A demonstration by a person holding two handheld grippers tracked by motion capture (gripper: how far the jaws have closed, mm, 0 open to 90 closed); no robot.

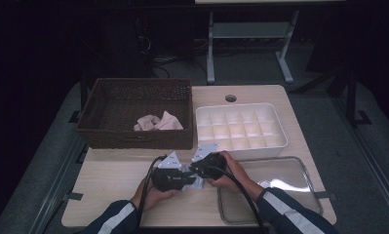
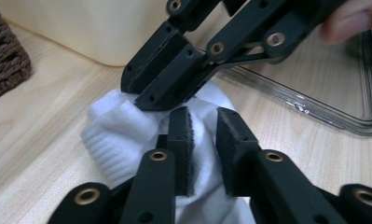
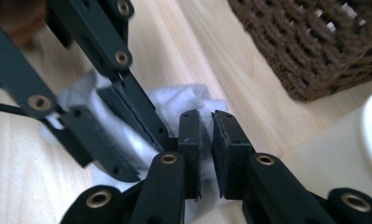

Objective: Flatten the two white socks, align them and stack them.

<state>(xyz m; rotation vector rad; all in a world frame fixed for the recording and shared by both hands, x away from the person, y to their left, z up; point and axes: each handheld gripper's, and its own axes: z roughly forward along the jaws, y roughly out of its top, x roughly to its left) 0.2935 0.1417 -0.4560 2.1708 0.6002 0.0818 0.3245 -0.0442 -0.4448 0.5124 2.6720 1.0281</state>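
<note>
Folding looks underway: left gripper (image 2: 204, 133) and right gripper (image 3: 207, 126) both pinch the white sock (image 2: 113, 126) on the table (image 1: 109, 175), at six o'clock from the divided box (image 1: 241, 127); next, tuck it tighter.

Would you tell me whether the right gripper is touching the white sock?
Touching: in the right gripper view, the right gripper has its fingers closed on a fold of the white sock.

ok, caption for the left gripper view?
Both tongs, left and right, nip a white sock on the wooden table.
</note>
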